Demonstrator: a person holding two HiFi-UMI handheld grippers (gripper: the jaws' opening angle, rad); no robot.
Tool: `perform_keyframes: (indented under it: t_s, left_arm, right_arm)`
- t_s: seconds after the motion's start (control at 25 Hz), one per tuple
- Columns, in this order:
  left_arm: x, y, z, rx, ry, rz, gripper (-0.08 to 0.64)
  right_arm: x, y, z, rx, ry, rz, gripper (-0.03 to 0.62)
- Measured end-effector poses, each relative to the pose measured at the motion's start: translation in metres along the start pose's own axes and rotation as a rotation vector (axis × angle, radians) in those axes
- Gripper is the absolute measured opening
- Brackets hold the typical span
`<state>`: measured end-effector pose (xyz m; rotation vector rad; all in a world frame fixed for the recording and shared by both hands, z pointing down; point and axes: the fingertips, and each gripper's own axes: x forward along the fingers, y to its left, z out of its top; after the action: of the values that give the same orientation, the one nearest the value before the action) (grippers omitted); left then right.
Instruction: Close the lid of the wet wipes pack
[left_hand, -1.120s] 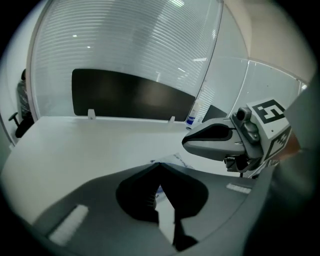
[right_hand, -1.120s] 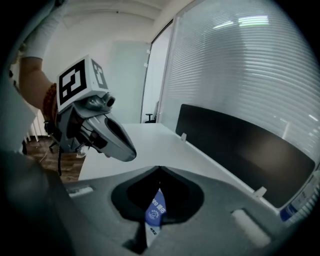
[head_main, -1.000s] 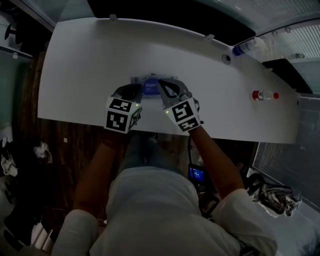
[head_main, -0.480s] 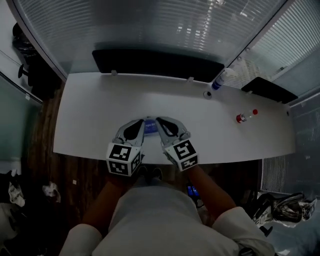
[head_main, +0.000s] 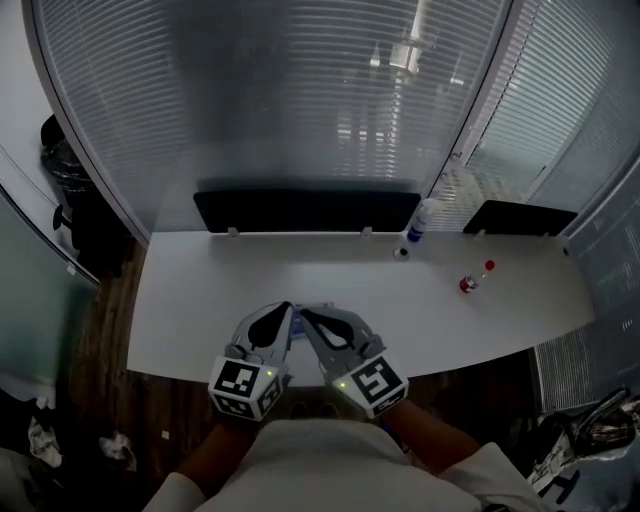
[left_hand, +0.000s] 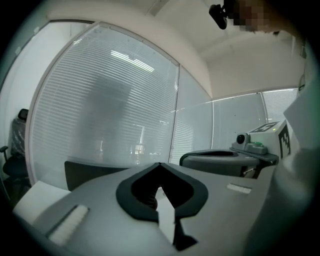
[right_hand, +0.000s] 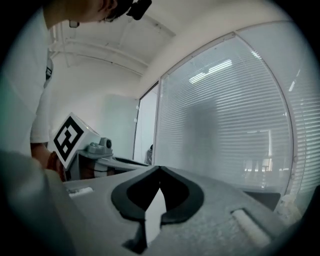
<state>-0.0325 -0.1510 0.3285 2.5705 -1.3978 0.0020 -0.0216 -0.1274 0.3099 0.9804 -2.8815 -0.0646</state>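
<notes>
In the head view both grippers are held side by side over the front edge of the white table (head_main: 200, 300). The left gripper (head_main: 287, 309) and the right gripper (head_main: 306, 314) are both shut, their tips nearly touching each other. Between them only a bluish sliver of the wet wipes pack (head_main: 298, 334) shows, so I cannot tell how its lid stands. The left gripper view has the left gripper (left_hand: 160, 164) tilted up at the window blinds, jaws together and nothing in them. The right gripper (right_hand: 160, 168) points up the same way, shut and empty.
A spray bottle (head_main: 417, 222) stands at the table's back edge beside a small round fitting (head_main: 400, 253). A small red-capped bottle (head_main: 472, 281) lies to the right. Two dark panels (head_main: 305, 210) (head_main: 518, 217) line the back edge under the blinds. A chair (head_main: 75, 200) stands far left.
The head view has tilted up from the table to the blinds. Both grippers have drawn back toward the table's front edge, and the pack is now almost hidden between them.
</notes>
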Motion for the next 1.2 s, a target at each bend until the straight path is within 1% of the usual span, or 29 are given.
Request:
perform_keyframes:
  t_s: [0.12, 0.28, 0.4, 0.56, 0.68, 0.8, 0.96, 1.2]
  left_arm:
    - [-0.012, -0.009, 0.008, 0.017, -0.012, -0.019, 0.003]
    - [-0.028, -0.019, 0.012, 0.018, -0.018, -0.039, 0.003]
    - [-0.037, -0.023, 0.015, 0.009, -0.035, -0.035, 0.002]
    - [-0.042, -0.020, 0.008, -0.026, -0.053, -0.037, 0.003]
    - [-0.044, -0.022, 0.003, -0.021, -0.046, -0.046, 0.002]
    - [-0.042, -0.025, 0.004, -0.016, -0.040, -0.060, 0.002]
    - [-0.042, -0.031, 0.005, -0.022, -0.032, -0.072, 0.003]
    - [-0.042, -0.036, -0.001, -0.020, -0.009, -0.082, 0.002]
  right_arm:
    - [-0.015, 0.011, 0.027, -0.010, -0.053, -0.004, 0.000]
    - [-0.029, 0.020, 0.044, 0.019, -0.096, -0.013, 0.000]
    - [-0.034, 0.024, 0.041, 0.006, -0.091, -0.024, 0.000]
    - [-0.035, 0.028, 0.035, 0.046, -0.104, -0.026, 0.000]
    - [-0.036, 0.031, 0.032, 0.074, -0.112, -0.027, 0.000]
    - [-0.036, 0.033, 0.030, 0.068, -0.101, -0.028, 0.000]
    - [-0.039, 0.032, 0.026, 0.111, -0.104, -0.032, 0.000]
    - [-0.042, 0.029, 0.026, 0.115, -0.094, -0.044, 0.000]
